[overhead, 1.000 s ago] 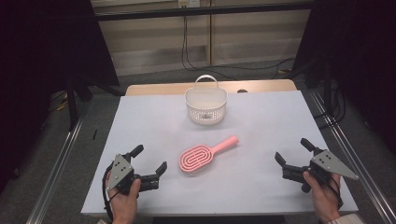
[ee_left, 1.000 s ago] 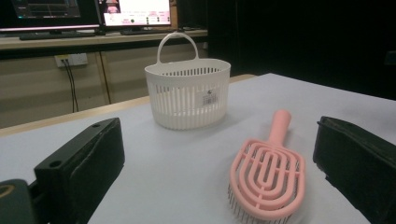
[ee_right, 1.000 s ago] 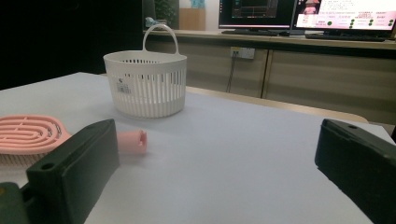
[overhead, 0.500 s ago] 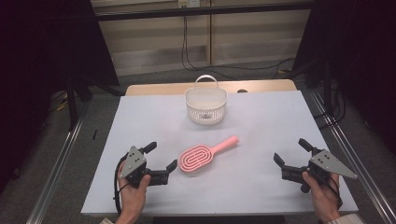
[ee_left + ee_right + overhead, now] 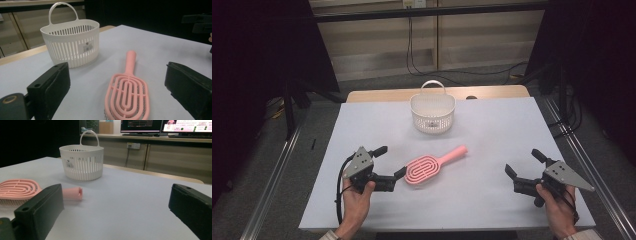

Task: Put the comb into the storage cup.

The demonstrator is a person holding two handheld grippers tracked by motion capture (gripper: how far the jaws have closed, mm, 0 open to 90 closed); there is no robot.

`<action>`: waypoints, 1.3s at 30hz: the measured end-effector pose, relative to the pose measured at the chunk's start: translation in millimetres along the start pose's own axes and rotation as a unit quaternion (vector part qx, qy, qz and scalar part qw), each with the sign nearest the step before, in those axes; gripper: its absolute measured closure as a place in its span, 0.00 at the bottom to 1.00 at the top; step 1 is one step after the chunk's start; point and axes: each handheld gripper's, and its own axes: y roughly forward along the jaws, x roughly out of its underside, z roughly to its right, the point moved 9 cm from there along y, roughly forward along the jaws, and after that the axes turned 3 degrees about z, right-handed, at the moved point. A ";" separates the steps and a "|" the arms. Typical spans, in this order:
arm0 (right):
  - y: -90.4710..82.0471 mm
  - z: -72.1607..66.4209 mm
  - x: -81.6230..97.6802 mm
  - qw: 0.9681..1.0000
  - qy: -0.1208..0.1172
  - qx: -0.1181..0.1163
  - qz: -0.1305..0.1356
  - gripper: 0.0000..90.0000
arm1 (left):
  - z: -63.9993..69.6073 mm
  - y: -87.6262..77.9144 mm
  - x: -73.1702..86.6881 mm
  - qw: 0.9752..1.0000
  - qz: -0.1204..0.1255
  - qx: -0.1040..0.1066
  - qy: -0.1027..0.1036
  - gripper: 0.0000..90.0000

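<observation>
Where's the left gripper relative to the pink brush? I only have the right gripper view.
Observer: The left gripper sits at the head end of the pink brush, jaws wide apart, not touching it.
Operator: Lined up with it?
Observer: Yes. In the left gripper view the brush head lies between the two jaws, handle pointing away toward the white basket.
Operator: Anything in the basket?
Observer: From the high view the basket looks empty apart from a small dark spot low on its inner wall, which I cannot make out.
Operator: Right gripper?
Observer: The right gripper is open near the table's right front, well apart from the brush.
</observation>
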 end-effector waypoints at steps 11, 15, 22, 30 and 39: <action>-0.4 0.0 -0.4 1.000 0.001 0.000 0.002 0.00 | 1.3 23.7 -3.2 0.999 -0.025 0.019 -0.001 0.04; -0.4 0.1 -0.4 1.000 0.003 -0.001 0.002 0.00 | -0.2 30.6 -2.4 0.999 -0.043 0.020 0.006 0.04; -0.5 0.2 -0.5 1.000 0.001 -0.002 0.001 0.00 | 2.1 39.2 -2.2 0.997 -0.068 0.034 0.012 0.03; -0.8 -0.6 -0.2 1.000 0.002 -0.004 0.000 0.00 | 5.3 50.0 2.8 0.993 -0.109 0.049 0.019 0.05; -0.5 -1.0 -0.1 1.000 -0.001 -0.005 0.000 0.00 | 9.0 60.7 3.6 0.983 -0.163 0.080 0.009 0.05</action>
